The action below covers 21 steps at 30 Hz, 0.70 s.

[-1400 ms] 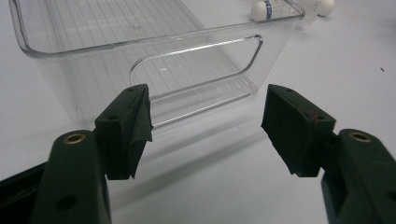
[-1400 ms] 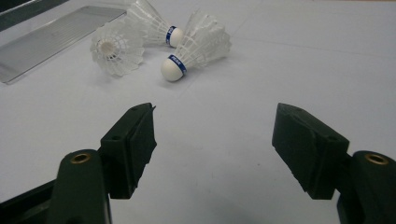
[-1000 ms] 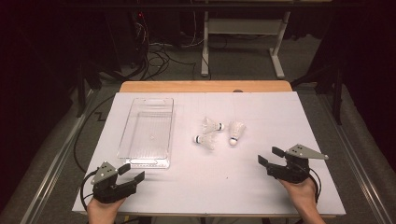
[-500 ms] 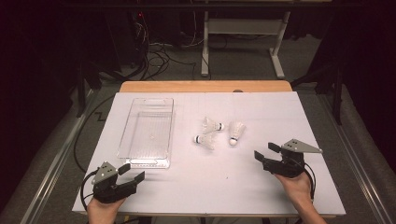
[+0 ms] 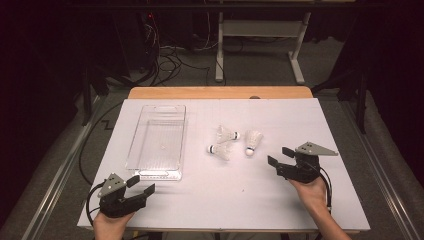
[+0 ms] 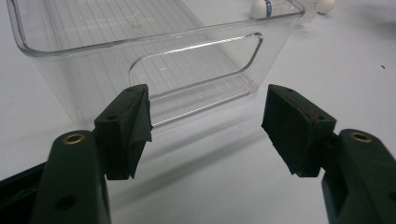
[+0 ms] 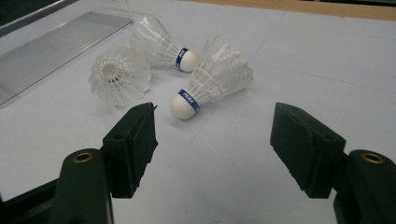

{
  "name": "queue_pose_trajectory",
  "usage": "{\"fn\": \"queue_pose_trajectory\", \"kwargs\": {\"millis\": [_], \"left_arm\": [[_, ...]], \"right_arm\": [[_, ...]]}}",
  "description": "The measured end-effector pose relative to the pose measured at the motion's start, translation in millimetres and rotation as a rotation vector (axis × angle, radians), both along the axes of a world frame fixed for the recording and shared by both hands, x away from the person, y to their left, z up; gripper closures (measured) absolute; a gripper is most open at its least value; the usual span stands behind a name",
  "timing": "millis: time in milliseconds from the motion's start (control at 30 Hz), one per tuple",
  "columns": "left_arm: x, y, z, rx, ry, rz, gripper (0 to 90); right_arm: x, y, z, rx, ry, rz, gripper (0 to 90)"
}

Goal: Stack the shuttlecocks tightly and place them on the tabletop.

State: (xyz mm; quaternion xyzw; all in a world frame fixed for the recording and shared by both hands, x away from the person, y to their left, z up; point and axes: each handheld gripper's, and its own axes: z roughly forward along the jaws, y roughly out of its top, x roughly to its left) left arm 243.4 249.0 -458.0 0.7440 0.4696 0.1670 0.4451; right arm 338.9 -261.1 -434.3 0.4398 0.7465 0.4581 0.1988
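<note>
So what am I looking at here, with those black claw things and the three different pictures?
A person sits at a table covered in white and holds a black two-jaw gripper in each hand: the left gripper and the right gripper. One picture looks down from above; the other two come from small cameras riding on each gripper, so you see its own jaws rising from the bottom. On the table lie a clear plastic rectangular tray and three white feathered shuttlecocks with blue-banded cork tips. Both grippers are open and hold nothing; the right one points at the shuttlecocks, the left at the tray.
</note>
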Motion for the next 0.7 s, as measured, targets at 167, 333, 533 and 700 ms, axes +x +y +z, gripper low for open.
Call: {"fn": "queue_pose_trajectory", "kwargs": {"millis": [167,333,533,700], "left_arm": [[0.2,0.0,-0.1,0.001,0.001,-0.001,33.2],[0.4,0.0,-0.2,0.0,0.001,0.0,33.1],[0.5,0.1,-0.2,0.001,0.0,0.0,33.1],[0.8,0.7,-0.2,0.005,0.002,0.0,33.2]], "right_arm": [[6.6,4.4,2.3,-0.002,0.011,0.002,32.6],[12.0,8.2,5.3,0.005,0.014,0.008,33.1],[18.4,11.5,7.3,0.003,0.024,0.01,33.3],[25.0,14.4,9.1,-0.006,0.024,0.011,33.1]]}}
